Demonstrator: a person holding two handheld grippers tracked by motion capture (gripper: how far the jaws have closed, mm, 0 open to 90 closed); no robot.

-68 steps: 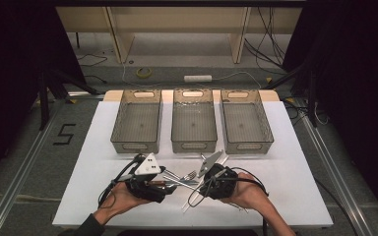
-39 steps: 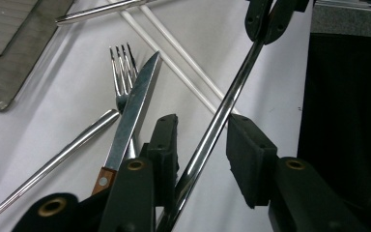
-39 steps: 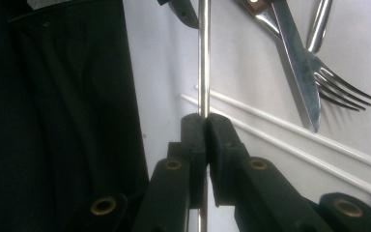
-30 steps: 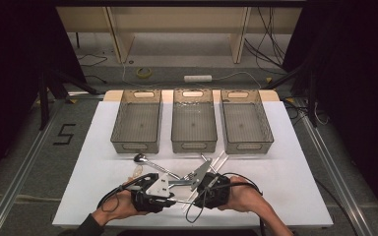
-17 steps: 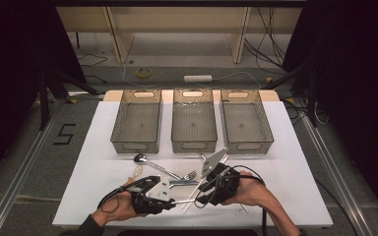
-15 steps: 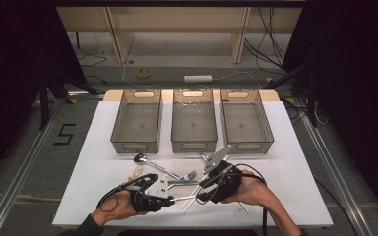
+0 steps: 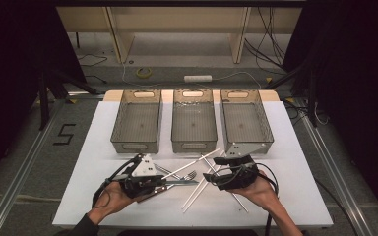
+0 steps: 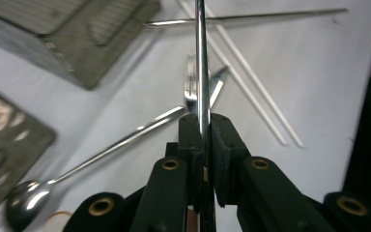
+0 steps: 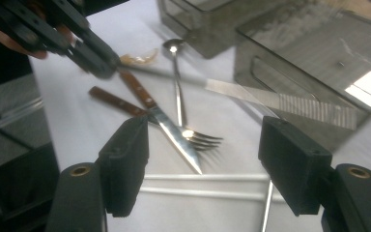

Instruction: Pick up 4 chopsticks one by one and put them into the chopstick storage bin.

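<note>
The left hand point(image 7: 109, 196) came in from the bottom of the high view with its palm under the left gripper point(image 7: 163, 184), which lay low and nearly level over the white desk point(image 7: 300, 162) and pointed toward the right gripper point(image 7: 215, 167). Its jaws were clamped on a table knife point(image 8: 202, 72), gripping the blade on its flat sides. In the left gripper view the knife stood on edge, as a thin bright line running straight away from the jaws; its long axis went across the desk toward the right hand point(image 7: 263, 191). In the right gripper view its blade point(image 9: 290, 104) looked flat, pale and serrated near the tip, held above the desk. The right gripper's jaws had just been opening and stood wide apart with nothing between them. On the desk under the knife lay a fork point(image 9: 200, 137), a spoon point(image 9: 175, 72), a wooden-handled knife point(image 9: 159, 118) and white chopsticks point(image 7: 197, 191), near three grey bins point(image 7: 137, 123).
</note>
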